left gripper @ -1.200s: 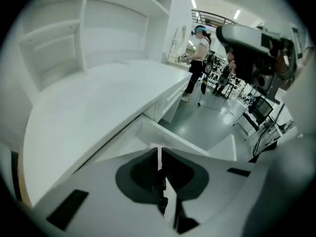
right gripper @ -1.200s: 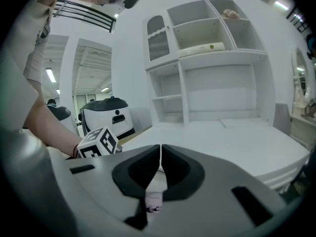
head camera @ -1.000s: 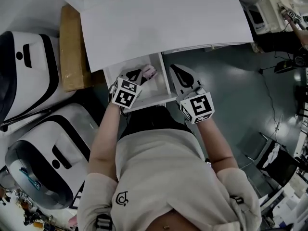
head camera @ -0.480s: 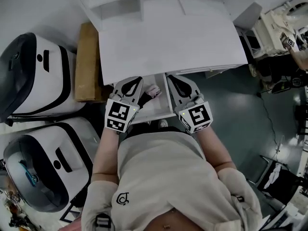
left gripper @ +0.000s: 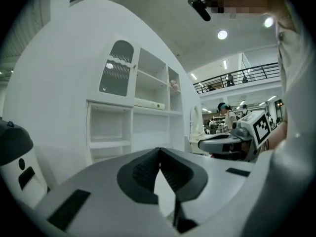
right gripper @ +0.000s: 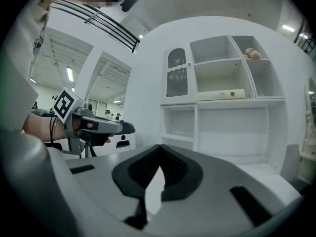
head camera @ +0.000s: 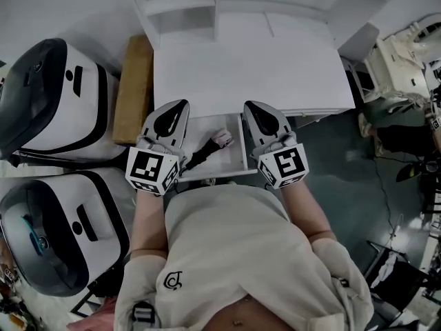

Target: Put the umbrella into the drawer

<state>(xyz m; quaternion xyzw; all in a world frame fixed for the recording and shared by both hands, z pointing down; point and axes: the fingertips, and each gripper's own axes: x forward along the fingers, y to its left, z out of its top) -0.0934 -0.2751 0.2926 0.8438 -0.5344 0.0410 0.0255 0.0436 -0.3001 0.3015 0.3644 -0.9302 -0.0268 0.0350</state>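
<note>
The umbrella (head camera: 220,140), with a pink end and a dark body, lies inside the open white drawer (head camera: 240,158) under the desk's front edge. My left gripper (head camera: 180,104) is above the drawer's left side, shut and empty, with its jaws meeting at a point (left gripper: 159,150). My right gripper (head camera: 249,105) is above the drawer's right side, also shut with nothing between its jaws (right gripper: 159,146). Both point level towards the white shelf unit (right gripper: 222,98). Neither touches the umbrella. Each gripper view shows the other gripper off to its side.
The white desk top (head camera: 248,67) stretches behind the drawer, with the shelf unit at its back. A brown cardboard box (head camera: 132,88) stands to the desk's left. Two large white-and-black cases (head camera: 48,102) (head camera: 55,233) fill the left floor. Clutter (head camera: 406,61) stands at the right.
Both grippers have risen out of the drawer area to desk height, the left one more. The umbrella stays lying in the drawer. The head view has tilted towards the shelves.
</note>
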